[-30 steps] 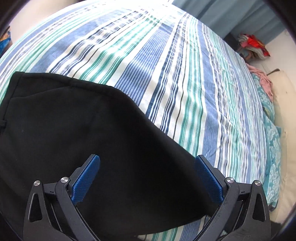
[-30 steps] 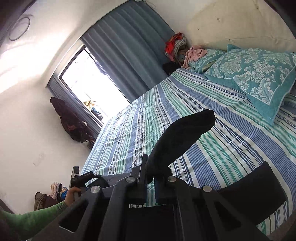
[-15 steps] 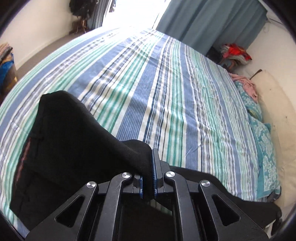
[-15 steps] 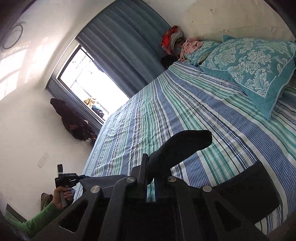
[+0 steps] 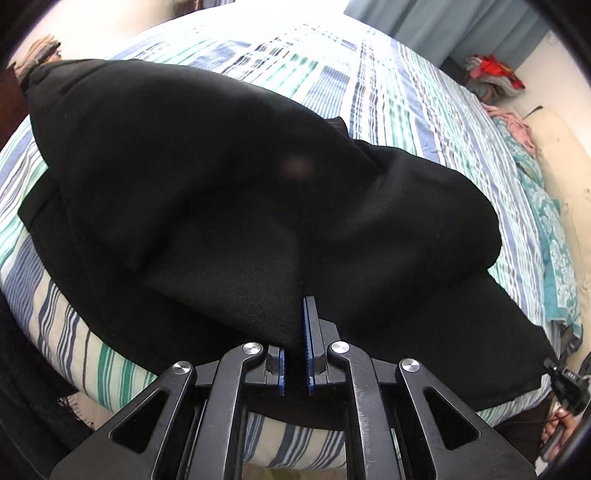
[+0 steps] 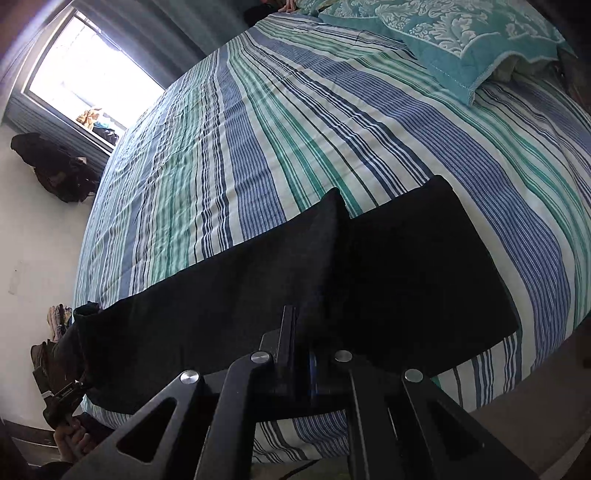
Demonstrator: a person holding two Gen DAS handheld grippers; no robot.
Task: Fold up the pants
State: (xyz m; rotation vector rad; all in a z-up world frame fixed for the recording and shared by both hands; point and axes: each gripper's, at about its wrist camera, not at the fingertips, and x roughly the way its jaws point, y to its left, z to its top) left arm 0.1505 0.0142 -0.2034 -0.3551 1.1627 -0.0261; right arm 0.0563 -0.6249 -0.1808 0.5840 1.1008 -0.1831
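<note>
The black pants point(image 5: 229, 177) lie along the near edge of the striped bed point(image 5: 369, 77). My left gripper point(image 5: 295, 332) is shut on a fold of the black cloth, which bulges up in front of it. In the right wrist view the pants point(image 6: 406, 266) stretch across the bed's front edge. My right gripper point(image 6: 301, 332) is shut on a raised ridge of the same cloth. The other hand-held gripper point(image 6: 64, 400) shows at the far left end of the pants.
A teal patterned pillow point(image 6: 472, 40) lies at the head of the bed. A pile of clothes point(image 5: 491, 75) sits in the far corner by the blue curtain point(image 5: 461, 22). A window point(image 6: 92, 77) and hanging dark clothes point(image 6: 51, 166) are on the far wall.
Both grippers have dropped lower, nearer the bed's front edge, carrying pinched cloth. The left gripper, open a second ago, is shut on the pants, and the cloth has bunched up in front of it.
</note>
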